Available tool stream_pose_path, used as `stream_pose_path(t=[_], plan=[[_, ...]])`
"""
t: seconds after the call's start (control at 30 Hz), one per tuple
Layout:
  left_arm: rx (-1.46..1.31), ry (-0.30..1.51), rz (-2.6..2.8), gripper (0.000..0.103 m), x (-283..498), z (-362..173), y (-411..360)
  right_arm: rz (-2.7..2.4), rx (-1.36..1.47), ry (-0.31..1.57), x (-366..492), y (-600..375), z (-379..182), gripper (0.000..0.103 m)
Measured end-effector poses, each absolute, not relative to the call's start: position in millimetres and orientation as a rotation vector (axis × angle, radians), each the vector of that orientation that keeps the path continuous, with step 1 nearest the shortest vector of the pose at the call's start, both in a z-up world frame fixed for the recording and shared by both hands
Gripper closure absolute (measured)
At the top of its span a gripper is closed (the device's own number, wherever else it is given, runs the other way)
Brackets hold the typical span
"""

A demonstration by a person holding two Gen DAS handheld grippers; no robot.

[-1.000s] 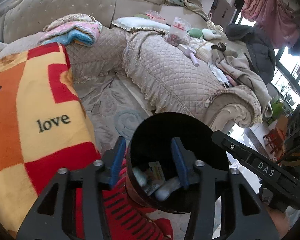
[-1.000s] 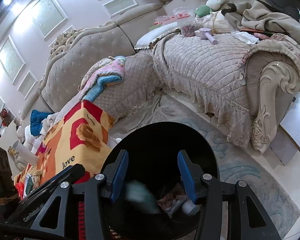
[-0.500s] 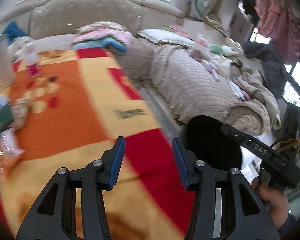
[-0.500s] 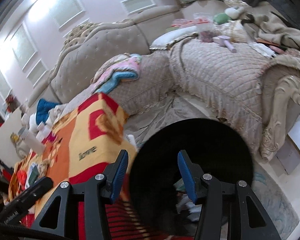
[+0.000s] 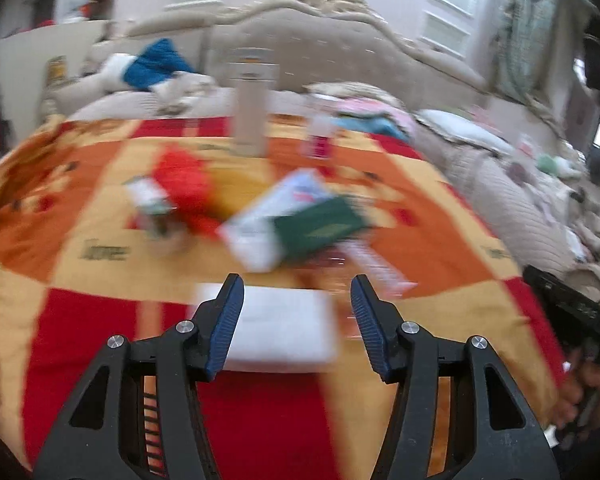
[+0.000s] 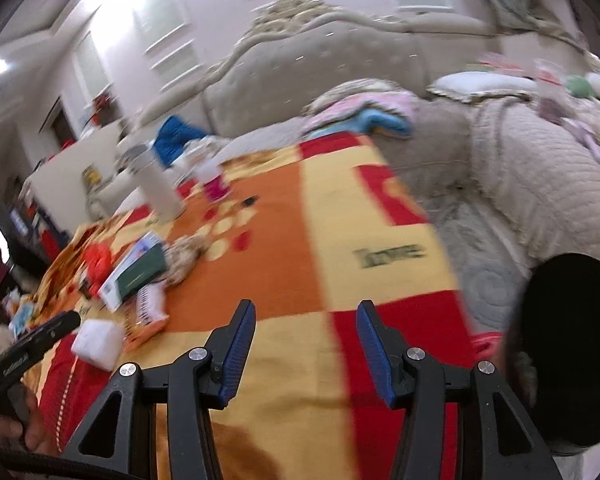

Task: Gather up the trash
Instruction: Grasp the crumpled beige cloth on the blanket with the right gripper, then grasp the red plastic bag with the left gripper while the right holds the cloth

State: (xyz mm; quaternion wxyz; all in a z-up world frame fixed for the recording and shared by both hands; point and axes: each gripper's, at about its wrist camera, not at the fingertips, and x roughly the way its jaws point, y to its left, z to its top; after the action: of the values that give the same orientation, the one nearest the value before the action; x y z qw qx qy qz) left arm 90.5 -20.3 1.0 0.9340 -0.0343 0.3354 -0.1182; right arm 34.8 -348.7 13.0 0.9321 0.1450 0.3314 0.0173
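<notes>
Between the fingers of the left tool [image 5: 296,312], which stand apart and hold nothing, a white tissue pack [image 5: 282,326] lies flat on the red and orange blanket [image 5: 440,236] covering the worktop. It looks soft and light, likely a little slick in its wrapper, so I would judge a pinch across its short sides the safest hold. Its long axis runs from 9 to 3 o'clock, square across the tool's line. Motion blur hides any finer detail.

At 1 o'clock beyond it lies a striped snack packet [image 5: 374,266], thin and crinkly by the look of it, pointing toward 10 o'clock. Farther on, a white and green box [image 5: 296,216] lies slanted from 7 to 1 o'clock; it should be stiff and light, best taken across its narrow width. At 11 o'clock sit a small carton [image 5: 150,196] and something crumpled and red [image 5: 186,184].

Toward the far edge a tall white bottle [image 5: 252,116] stands upright, with a small pink one [image 5: 320,138] just to its right.

Over on the right, the right tool [image 6: 306,344] is likewise spread and empty above the blanket, and the black bin [image 6: 572,364] stands at its 3 o'clock, off the worktop's edge.
</notes>
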Motion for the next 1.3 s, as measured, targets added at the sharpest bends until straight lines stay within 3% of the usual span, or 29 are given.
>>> stream_pose_path(t=[0.17, 0.33, 0.67, 0.73, 0.8, 1.3], plan=[[-0.089, 0.629, -0.059, 0.048, 108, -12, 44, 0.124, 0.34, 0.782, 80, -313, -2, 0.052], [-0.264, 0.733, -0.05, 0.048, 128, -41, 85, 0.196, 0.442, 0.847, 147, -285, -8, 0.052], [-0.328, 0.716, -0.093, 0.048, 125, -39, 92, 0.236, 0.522, 1.007, 253, -250, -27, 0.052], [-0.337, 0.715, -0.088, 0.048, 126, -37, 91, 0.301, 0.507, 1.036, 255, -239, -26, 0.079], [-0.336, 0.717, -0.09, 0.048, 126, -36, 90, 0.267, 0.428, 1.036, 250, -230, -23, 0.081], [-0.383, 0.777, -0.081, 0.048, 135, -44, 97, 0.189, 0.571, 0.741, 149, -323, 36, 0.082]])
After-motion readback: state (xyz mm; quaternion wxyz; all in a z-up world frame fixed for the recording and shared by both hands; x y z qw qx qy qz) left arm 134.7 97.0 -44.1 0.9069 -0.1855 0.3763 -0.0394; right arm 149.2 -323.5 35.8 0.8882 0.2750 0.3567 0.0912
